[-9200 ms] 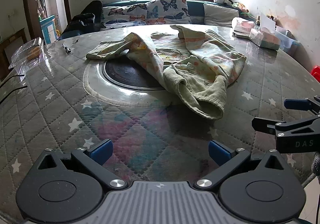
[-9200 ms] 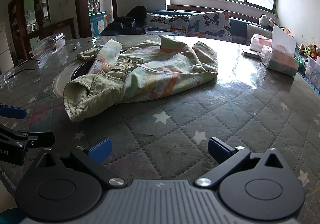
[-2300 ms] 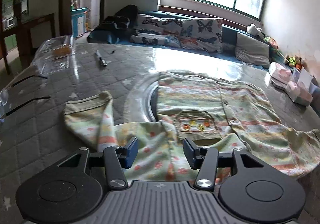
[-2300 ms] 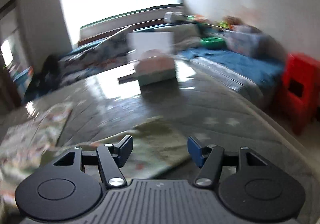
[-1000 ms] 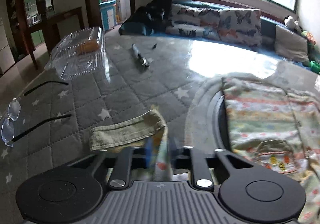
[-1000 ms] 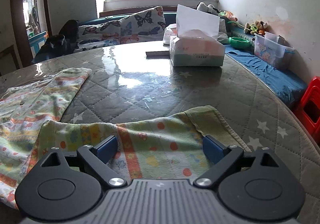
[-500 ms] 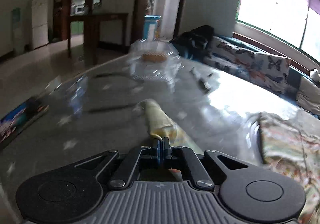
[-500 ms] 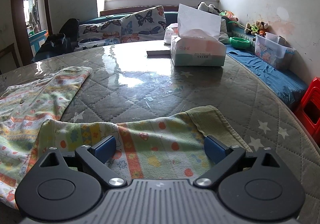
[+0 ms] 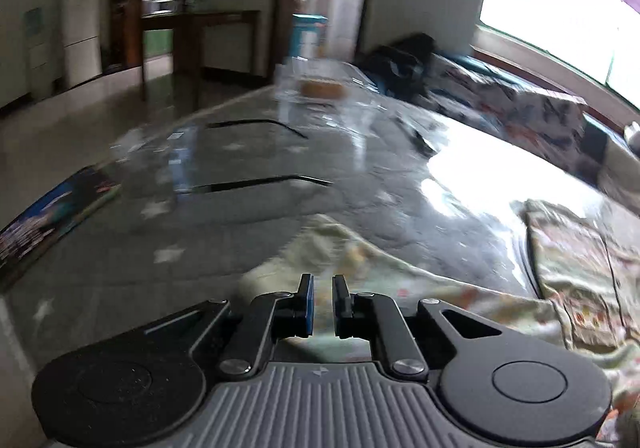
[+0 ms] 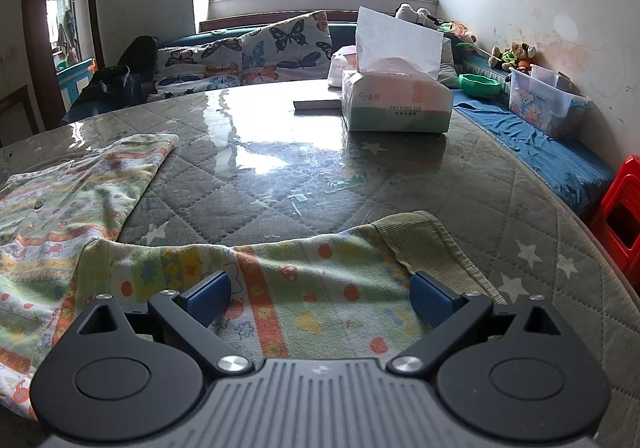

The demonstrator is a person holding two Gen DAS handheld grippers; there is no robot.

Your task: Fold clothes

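The left gripper (image 9: 322, 298), jaws narrowly parted and empty, hovers over the left sleeve (image 9: 360, 268); the right gripper (image 10: 320, 294) gapes wide above the right sleeve (image 10: 320, 280) of the shirt (image 10: 60, 184) spread on the table (image 10: 280, 168). Spreading looks done; next, pinch a cuff and fold inward.

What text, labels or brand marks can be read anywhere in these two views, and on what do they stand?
"ZHU XIANG YUN": on the side of the tissue box, right wrist view.
Chinese brand characters and logo above it, and a small line below it: too small to read.
Storage bin by the wall: cartoon pictures only, no legible words.
Book at the table's edge, left wrist view: cover print blurred, unreadable.
Shirt: printed pattern only, no words.
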